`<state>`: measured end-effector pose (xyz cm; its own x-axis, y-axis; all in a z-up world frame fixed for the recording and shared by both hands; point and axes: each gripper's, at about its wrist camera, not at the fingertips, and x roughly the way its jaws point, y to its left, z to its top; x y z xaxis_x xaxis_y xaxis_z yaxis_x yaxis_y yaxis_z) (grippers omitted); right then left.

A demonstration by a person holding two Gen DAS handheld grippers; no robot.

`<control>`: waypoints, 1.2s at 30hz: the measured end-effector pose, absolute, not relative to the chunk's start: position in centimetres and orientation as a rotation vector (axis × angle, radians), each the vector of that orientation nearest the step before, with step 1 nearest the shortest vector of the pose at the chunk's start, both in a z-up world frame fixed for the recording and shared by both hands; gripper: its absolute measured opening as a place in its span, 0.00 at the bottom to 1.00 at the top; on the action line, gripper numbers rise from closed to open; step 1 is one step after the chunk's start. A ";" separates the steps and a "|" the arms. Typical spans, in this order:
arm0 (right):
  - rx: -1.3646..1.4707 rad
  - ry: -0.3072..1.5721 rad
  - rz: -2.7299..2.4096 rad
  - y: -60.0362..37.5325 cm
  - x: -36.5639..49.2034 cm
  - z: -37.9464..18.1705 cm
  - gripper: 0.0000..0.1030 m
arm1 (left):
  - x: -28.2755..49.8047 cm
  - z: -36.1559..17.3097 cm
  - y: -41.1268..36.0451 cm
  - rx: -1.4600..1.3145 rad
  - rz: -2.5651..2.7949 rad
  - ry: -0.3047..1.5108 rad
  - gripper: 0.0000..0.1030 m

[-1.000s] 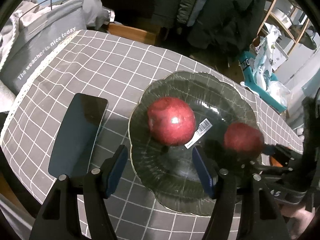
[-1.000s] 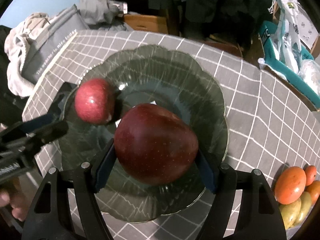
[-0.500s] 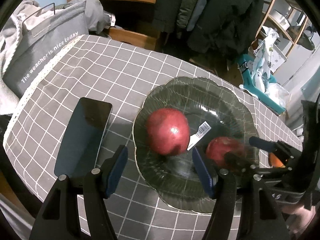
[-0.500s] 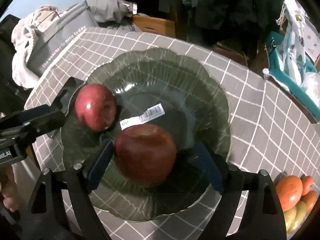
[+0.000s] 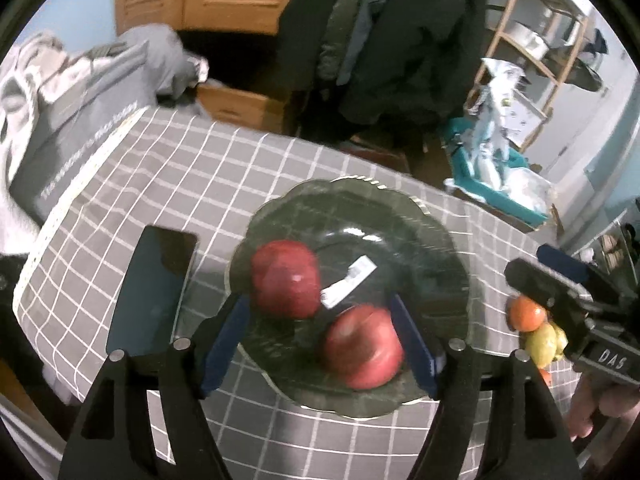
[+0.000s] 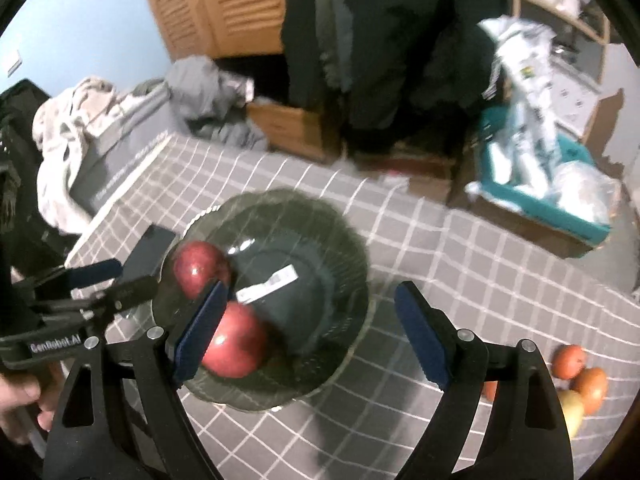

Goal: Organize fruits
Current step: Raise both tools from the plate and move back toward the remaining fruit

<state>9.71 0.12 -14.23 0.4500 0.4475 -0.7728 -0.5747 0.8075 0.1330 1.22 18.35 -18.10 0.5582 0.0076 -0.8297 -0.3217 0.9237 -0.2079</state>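
Observation:
Two red apples lie in a dark glass plate (image 5: 436,236) on the checked cloth: one at the left (image 5: 286,278), one nearer me (image 5: 362,346). Both also show in the right wrist view, the far one (image 6: 200,268) and the near one (image 6: 236,346) in the plate (image 6: 340,240). My left gripper (image 5: 320,340) is open and empty above the plate's near edge. My right gripper (image 6: 316,332) is open and empty, drawn back above the plate's right side. A small pile of orange and yellow fruits (image 6: 580,380) lies on the cloth at the right, also in the left wrist view (image 5: 536,328).
A dark phone (image 5: 154,292) lies on the cloth left of the plate. A white barcode label (image 5: 348,282) is in the plate. A grey bag (image 5: 72,136) stands past the table's left edge. A teal bin (image 6: 552,184) stands on the floor beyond the table.
My right gripper opened and let the large apple go onto the plate, then drew back up and to the right. My left gripper drew back slightly.

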 end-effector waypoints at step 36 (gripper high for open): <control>-0.074 0.649 0.348 -18.3 3.6 -2.9 0.84 | 1.3 -7.2 4.7 -0.216 -0.010 0.795 0.86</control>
<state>3.56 -18.31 -2.92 0.7409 0.2942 -0.6037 -0.3400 0.9395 0.0405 1.27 4.72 -7.17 0.7014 -0.0900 -0.7070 -0.0720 0.9780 -0.1959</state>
